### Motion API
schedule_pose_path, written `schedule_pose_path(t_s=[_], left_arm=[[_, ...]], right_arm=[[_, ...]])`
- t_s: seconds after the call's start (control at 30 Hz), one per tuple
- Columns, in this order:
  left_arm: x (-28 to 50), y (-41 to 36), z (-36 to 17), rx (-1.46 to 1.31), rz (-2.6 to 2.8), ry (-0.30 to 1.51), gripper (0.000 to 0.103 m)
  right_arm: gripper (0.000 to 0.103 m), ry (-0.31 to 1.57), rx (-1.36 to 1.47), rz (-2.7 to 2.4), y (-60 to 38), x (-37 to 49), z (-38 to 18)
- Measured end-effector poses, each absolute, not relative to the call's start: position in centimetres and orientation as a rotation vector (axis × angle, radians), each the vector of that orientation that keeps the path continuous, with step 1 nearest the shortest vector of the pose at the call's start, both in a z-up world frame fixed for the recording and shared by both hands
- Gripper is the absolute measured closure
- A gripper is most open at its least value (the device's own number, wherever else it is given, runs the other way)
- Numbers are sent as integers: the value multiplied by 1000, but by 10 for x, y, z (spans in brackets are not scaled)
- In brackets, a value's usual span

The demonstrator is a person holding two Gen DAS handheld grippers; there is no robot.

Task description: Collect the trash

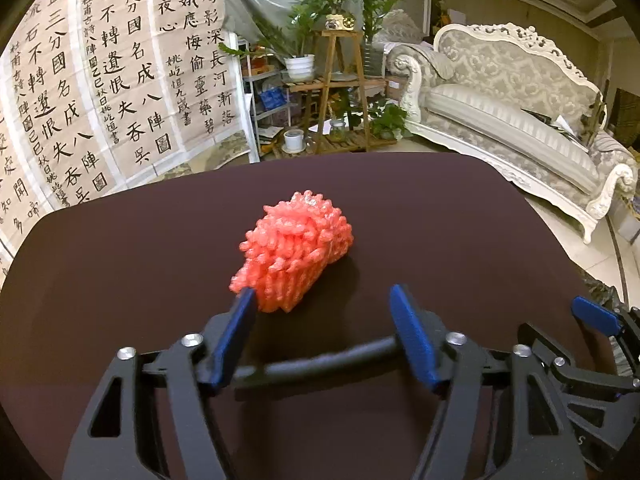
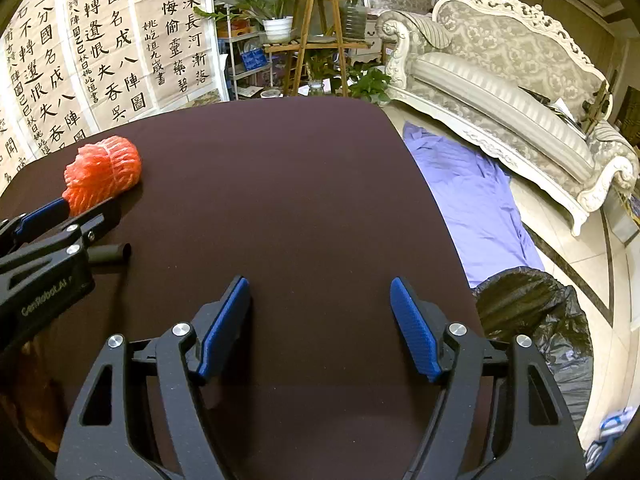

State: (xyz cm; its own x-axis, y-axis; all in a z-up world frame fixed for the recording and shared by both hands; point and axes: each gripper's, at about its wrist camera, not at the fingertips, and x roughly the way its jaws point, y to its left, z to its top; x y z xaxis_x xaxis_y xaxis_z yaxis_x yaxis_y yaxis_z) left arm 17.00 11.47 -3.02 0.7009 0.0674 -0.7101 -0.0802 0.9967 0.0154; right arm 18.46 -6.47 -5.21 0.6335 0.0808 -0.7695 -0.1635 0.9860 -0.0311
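The left gripper [image 1: 320, 300] stood with its jaws spread, nothing pressed between the pads. A short dark tube [image 1: 320, 358] lay on the table [image 1: 120, 280] under the jaws. The left finger [image 1: 236, 328] reached the near tip of the red foam net [image 1: 296, 252]; whether it touched could not be confirmed. The net lay on its side just beyond the jaws, left of the table's centre.

The right gripper [image 2: 320, 300] was likewise spread and empty, over bare tabletop, well apart from the net.

Handling judgement: the net appeared light, soft and compressible, not fragile, and unlikely to slip. The bunched middle looked the best hold; the tapered near end might pull free.

A black trash bag [image 2: 532, 312] sat on the floor beside the table's right edge.
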Motion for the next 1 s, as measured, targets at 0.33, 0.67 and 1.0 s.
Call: schedule_pose_path(t_s=[0.33,0.67,1.0], left_arm=[[166,120,-31,-36,49,794,102],[136,135,-28,-54,72,774,102],[140,143,-26,-72,85,754,53]], right_arm=[[32,866,-115,127,-63,183,-55],[32,856,-139,108,-60,176,-55],[32,866,-119,113,-60,182,-57]])
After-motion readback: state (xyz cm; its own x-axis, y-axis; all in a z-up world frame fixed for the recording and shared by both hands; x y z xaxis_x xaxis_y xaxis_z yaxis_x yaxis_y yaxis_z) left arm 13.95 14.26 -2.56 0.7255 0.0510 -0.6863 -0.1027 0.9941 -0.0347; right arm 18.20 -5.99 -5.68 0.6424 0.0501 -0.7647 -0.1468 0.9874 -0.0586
